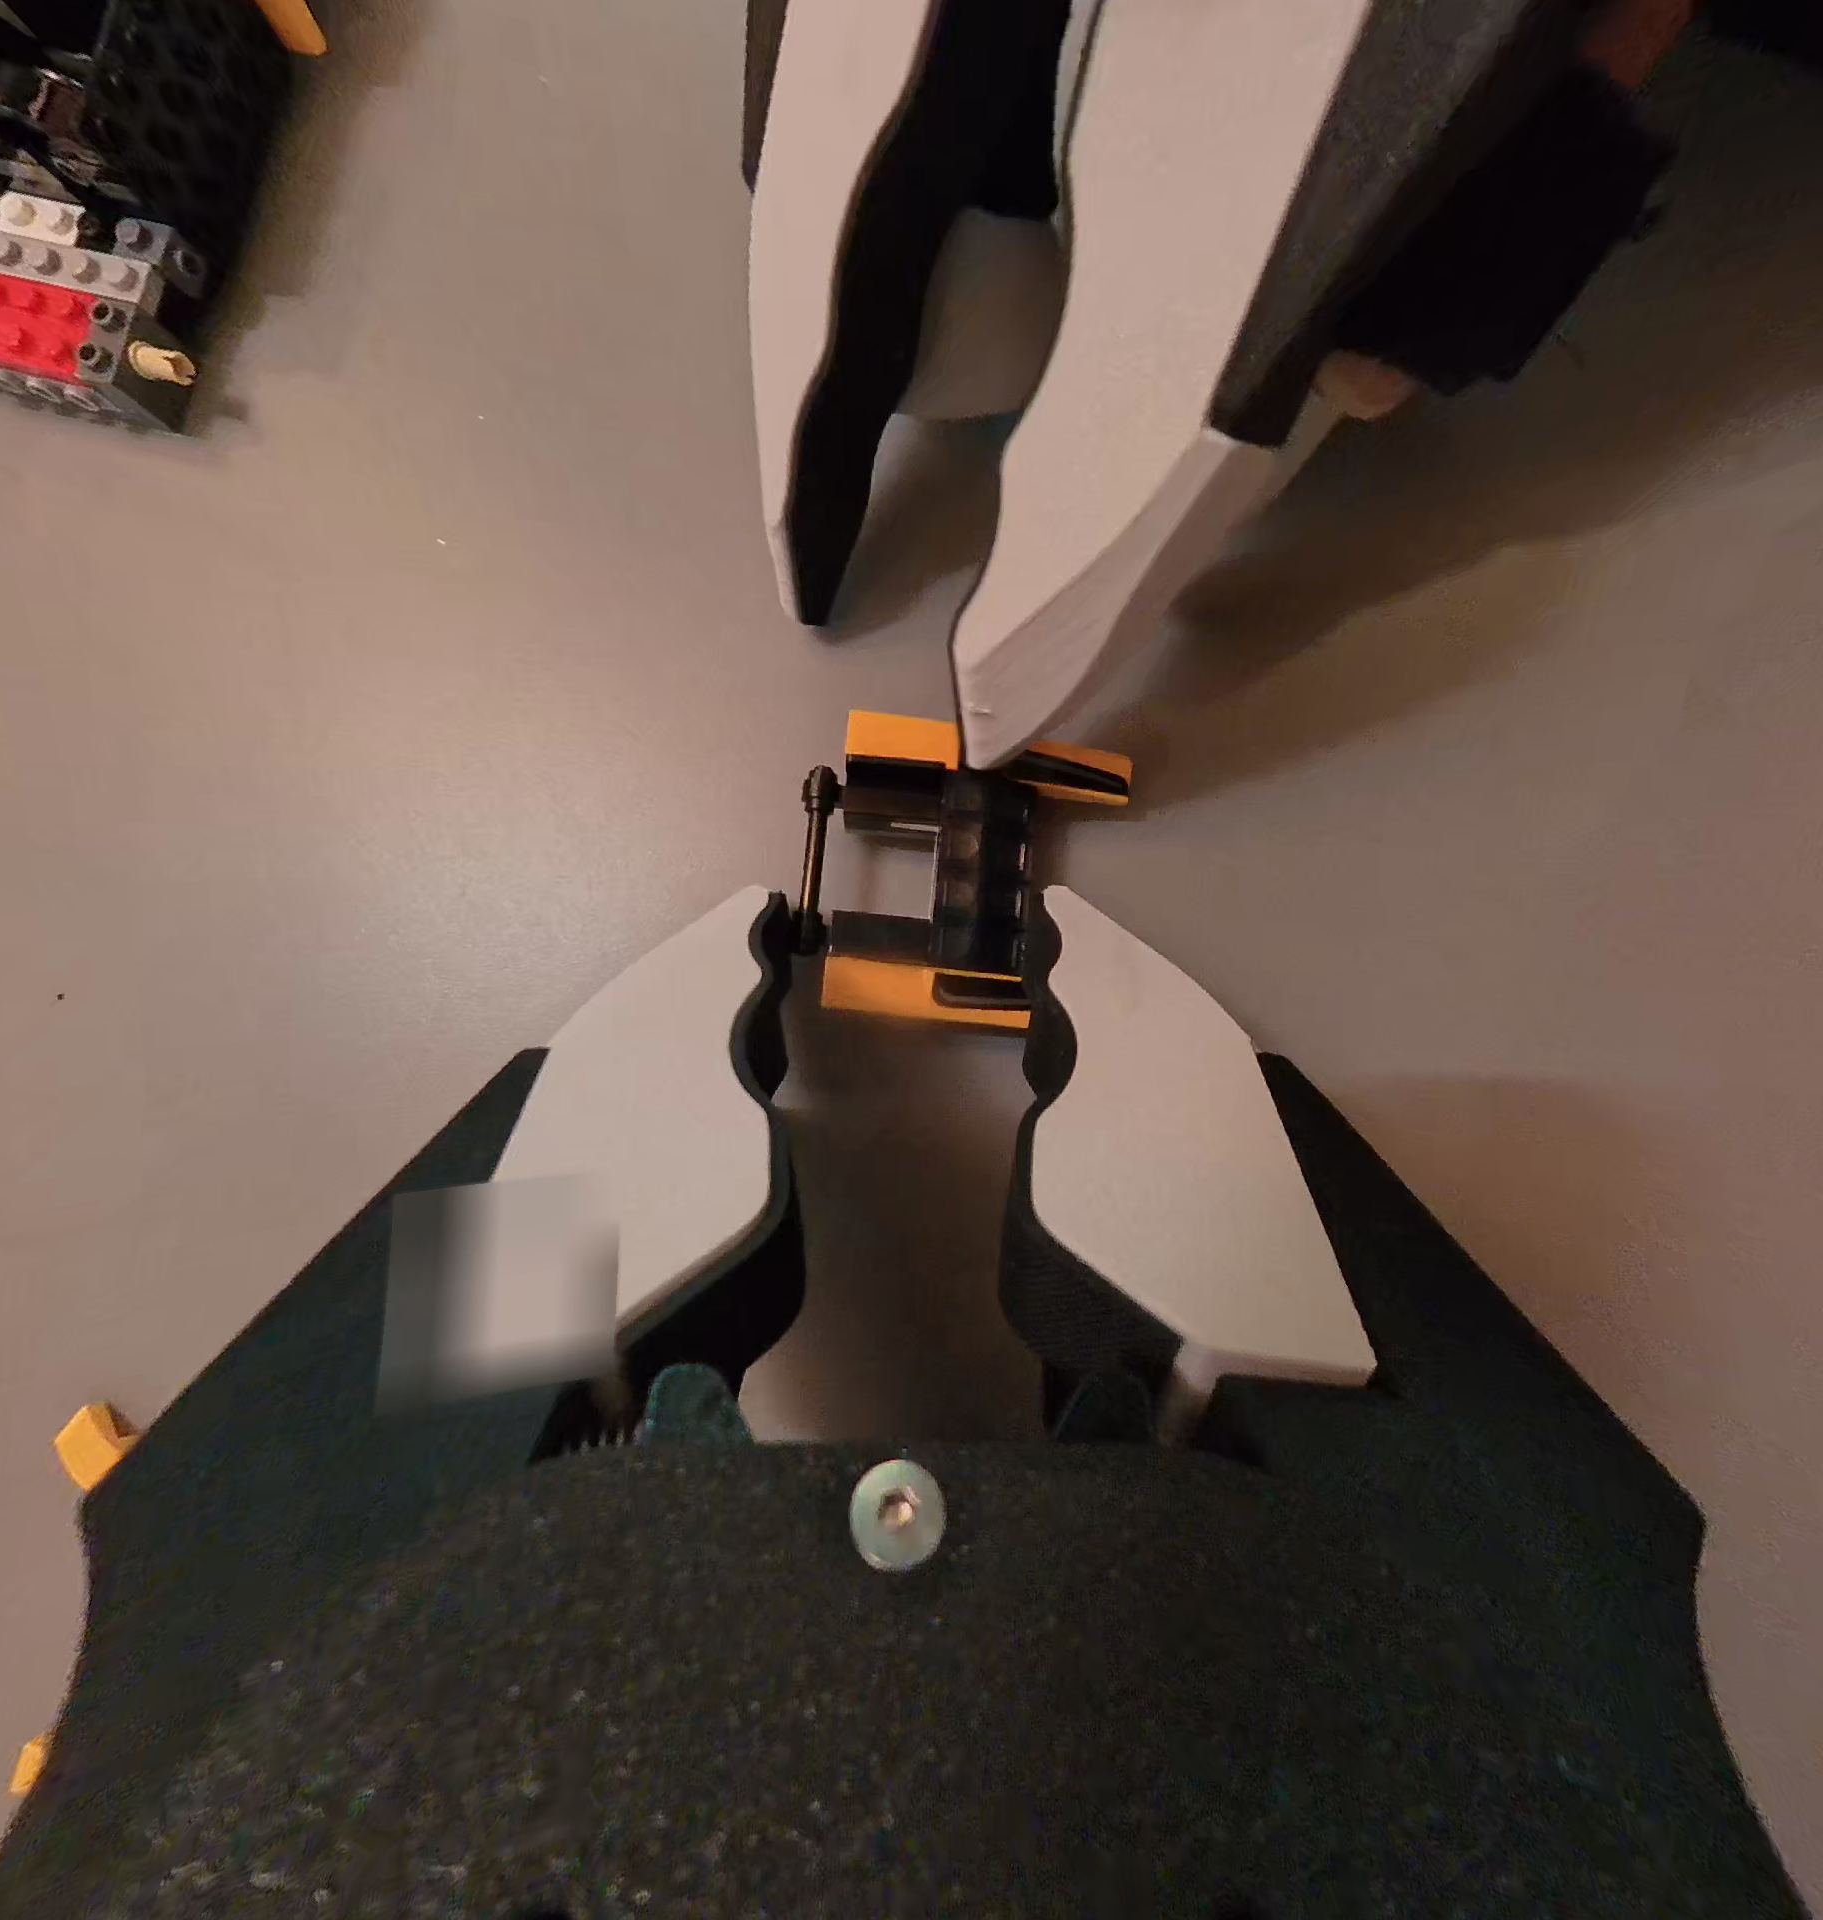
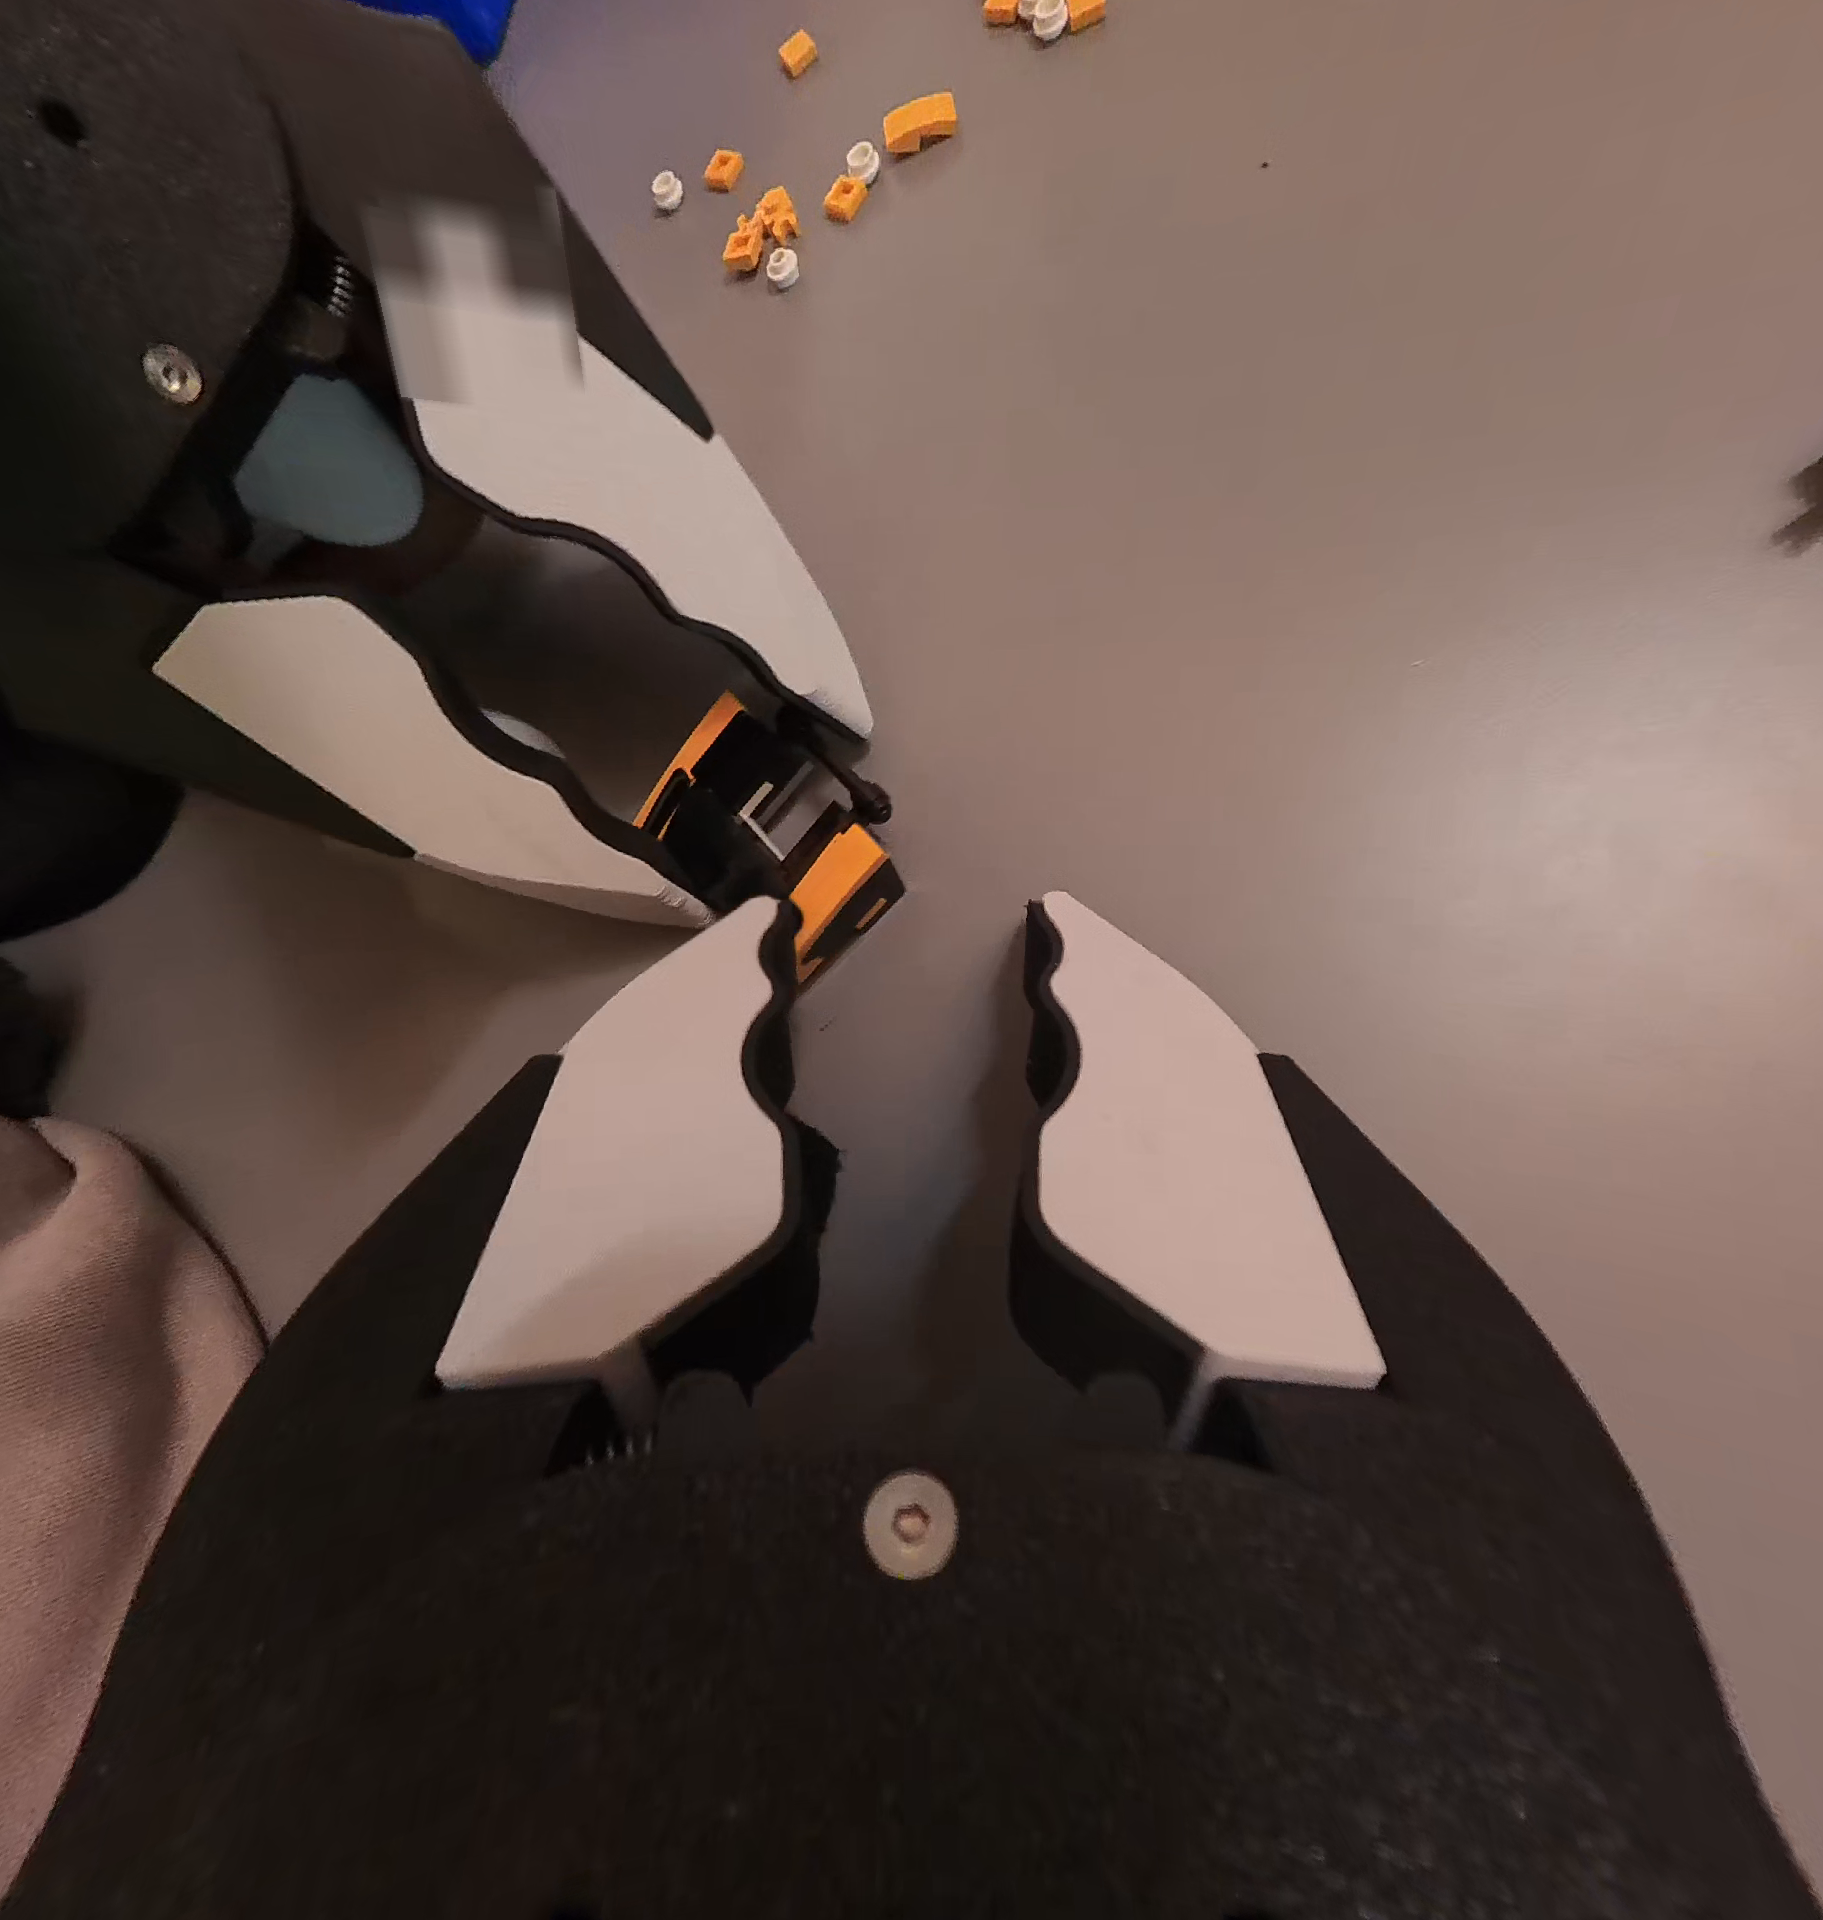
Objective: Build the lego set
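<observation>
My left gripper [image 1: 912,920] is shut on a small black and orange lego sub-assembly [image 1: 974,883] and holds it by its sides just above the grey table [image 1: 367,779]. A thin black bar runs along the assembly's left side. My right gripper [image 1: 896,675] comes in from the top, open and empty, with one fingertip [image 1: 990,743] touching the assembly's far orange piece. In the right wrist view my right gripper [image 2: 902,914] is open, its left fingertip [image 2: 756,925] against the orange end of the assembly [image 2: 845,873], which my left gripper [image 2: 782,821] grips.
A larger black, grey and red lego build [image 1: 55,301] stands at the far left. Loose orange and white small pieces [image 2: 782,197] lie scattered farther off, with more orange bits [image 1: 91,1439] near my left gripper. A person's sleeve [image 2: 65,1351] is at the lower left. The tips of both grippers are at nearly the same place.
</observation>
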Demonstrator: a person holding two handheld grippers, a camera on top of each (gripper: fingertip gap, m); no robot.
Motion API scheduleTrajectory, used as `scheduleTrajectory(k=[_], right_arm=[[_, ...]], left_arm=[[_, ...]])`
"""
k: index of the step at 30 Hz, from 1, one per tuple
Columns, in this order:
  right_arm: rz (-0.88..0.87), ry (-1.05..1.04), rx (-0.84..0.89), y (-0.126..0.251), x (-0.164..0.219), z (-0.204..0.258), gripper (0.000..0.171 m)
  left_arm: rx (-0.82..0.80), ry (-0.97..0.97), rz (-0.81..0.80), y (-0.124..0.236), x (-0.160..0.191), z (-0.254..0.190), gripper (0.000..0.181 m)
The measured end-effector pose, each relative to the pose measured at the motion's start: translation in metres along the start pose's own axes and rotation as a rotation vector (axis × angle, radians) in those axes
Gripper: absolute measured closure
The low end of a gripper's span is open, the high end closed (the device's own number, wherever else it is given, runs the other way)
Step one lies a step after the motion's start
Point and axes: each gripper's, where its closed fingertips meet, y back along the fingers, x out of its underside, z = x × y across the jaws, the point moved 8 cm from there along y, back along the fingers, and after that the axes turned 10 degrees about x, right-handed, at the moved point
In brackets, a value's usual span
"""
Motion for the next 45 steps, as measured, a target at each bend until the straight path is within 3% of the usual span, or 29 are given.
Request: scheduleTrajectory(k=[15, 16, 17, 18, 20, 24, 30, 33, 38, 45], right_arm=[[0.007, -0.068, -0.030, -0.010, -0.016, -0.016, 0.127], [0.005, -0.068, -0.020, -0.011, -0.016, -0.016, 0.128], [0.004, -0.056, 0.054, -0.013, -0.017, -0.019, 0.143], [-0.007, -0.010, 0.114, -0.016, -0.017, -0.020, 0.147], [-0.039, -0.024, 0.048, -0.015, -0.021, -0.013, 0.141], [-0.235, -0.028, 0.043, 0.017, -0.031, -0.013, 0.139], [-0.340, 0.185, 0.070, 0.042, -0.006, -0.002, 0.147], [-0.355, 0.313, 0.100, 0.044, 0.006, 0.005, 0.145], [-0.383, 0.472, 0.156, 0.043, 0.015, 0.015, 0.137], [-0.322, 0.459, 0.189, 0.024, 0.016, 0.014, 0.134]], left_arm=[[-0.031, -0.016, 0.017, 0.001, 0.000, -0.001, 0.138], [-0.029, -0.014, 0.016, 0.001, 0.000, -0.001, 0.138], [-0.025, -0.020, 0.008, 0.001, 0.000, -0.001, 0.139], [-0.025, -0.031, 0.005, 0.000, -0.001, -0.002, 0.138], [-0.036, -0.034, 0.012, 0.000, -0.002, -0.003, 0.138], [-0.043, 0.011, -0.014, 0.003, 0.003, 0.006, 0.138], [-0.093, 0.020, -0.111, 0.003, 0.007, 0.020, 0.138], [-0.109, 0.042, -0.134, 0.006, 0.009, 0.025, 0.118], [-0.120, 0.099, -0.252, 0.030, 0.020, 0.018, 0.116], [-0.157, 0.056, -0.208, 0.021, 0.026, 0.003, 0.116]])
